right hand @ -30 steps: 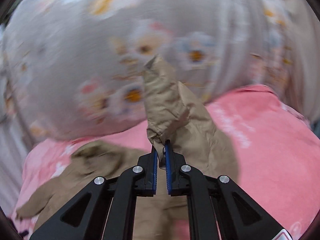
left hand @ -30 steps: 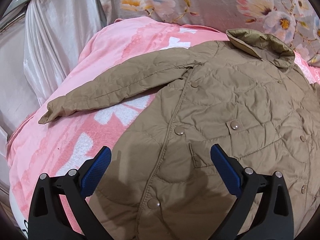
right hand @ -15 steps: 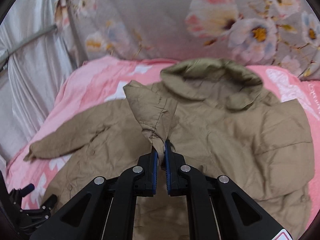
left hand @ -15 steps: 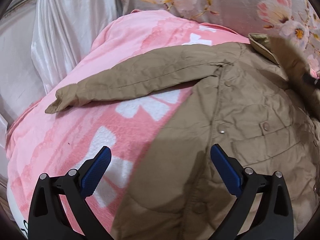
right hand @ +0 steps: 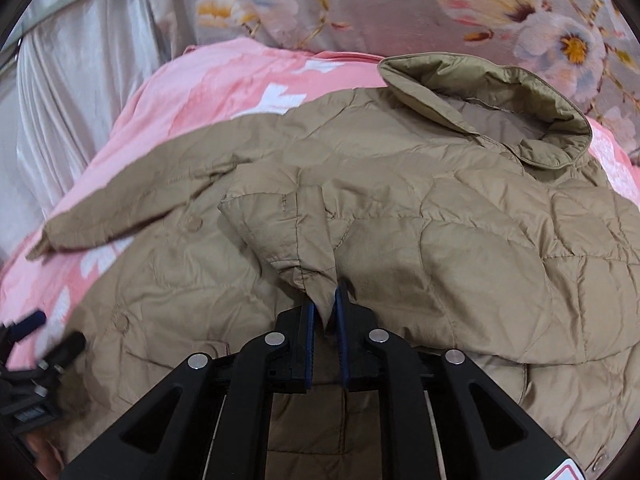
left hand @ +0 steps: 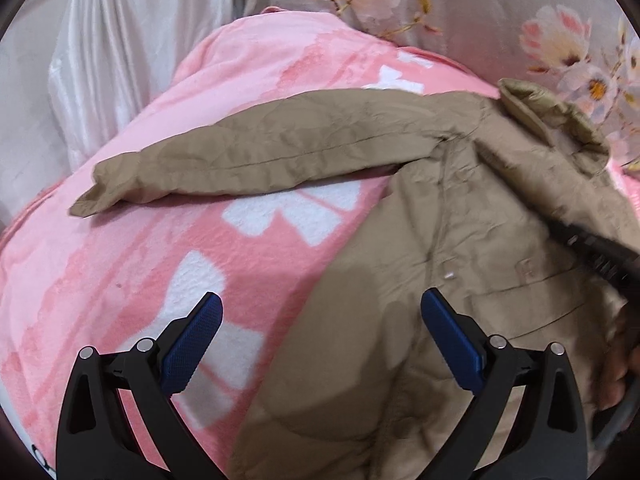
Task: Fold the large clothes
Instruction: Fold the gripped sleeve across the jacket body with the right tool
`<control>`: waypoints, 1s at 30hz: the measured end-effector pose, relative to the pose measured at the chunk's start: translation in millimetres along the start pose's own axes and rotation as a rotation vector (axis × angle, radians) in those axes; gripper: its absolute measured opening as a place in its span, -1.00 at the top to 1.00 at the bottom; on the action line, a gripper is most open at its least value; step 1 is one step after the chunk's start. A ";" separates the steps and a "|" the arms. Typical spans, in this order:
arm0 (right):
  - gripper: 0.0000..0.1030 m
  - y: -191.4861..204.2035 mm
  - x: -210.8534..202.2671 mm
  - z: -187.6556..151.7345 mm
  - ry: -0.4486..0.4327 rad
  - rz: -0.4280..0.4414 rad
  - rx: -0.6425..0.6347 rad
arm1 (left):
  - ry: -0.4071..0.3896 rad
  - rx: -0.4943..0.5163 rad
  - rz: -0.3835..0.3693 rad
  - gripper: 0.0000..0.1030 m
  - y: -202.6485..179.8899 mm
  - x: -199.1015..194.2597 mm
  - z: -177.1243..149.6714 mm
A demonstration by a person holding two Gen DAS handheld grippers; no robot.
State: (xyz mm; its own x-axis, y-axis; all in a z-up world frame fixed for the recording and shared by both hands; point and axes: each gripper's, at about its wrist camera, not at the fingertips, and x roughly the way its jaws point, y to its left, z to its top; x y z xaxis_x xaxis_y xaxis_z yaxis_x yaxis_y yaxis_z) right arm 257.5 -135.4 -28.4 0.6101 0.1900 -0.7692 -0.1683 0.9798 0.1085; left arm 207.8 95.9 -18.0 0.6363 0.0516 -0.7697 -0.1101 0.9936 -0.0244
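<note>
Left gripper (left hand: 320,340) wide open; right gripper (right hand: 326,312) jaws opening.

Tan quilted jacket (right hand: 400,208) lies spread out, one sleeve folded across its front.

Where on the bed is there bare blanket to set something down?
Bare pink blanket lies below the outstretched sleeve, left of the jacket body, and beyond that sleeve toward the curtain. The jacket covers the rest.

Jacket (right hand: 400,200) hem cut off by the bottom edge in both views. Folded-over sleeve (right hand: 288,232) hides the chest under it. Right gripper (left hand: 592,248) is blurred and clipped at the left view's right edge; the hand (left hand: 616,376) below it is smeared. Left gripper (right hand: 36,344) blurred at the left edge.
</note>
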 end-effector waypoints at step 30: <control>0.84 -246.7 -80.9 -37.1 -0.090 -0.240 0.501 | 0.009 0.102 0.003 -0.10 -111.1 40.6 87.0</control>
State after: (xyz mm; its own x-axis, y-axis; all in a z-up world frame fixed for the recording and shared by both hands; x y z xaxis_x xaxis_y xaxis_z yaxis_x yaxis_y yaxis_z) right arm 220.9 -394.8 -16.4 0.6536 -0.0585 -0.7546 0.3581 0.9023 0.2402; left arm 312.3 -3.6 8.9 0.6287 0.0540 -0.7757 -0.0332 0.9985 0.0426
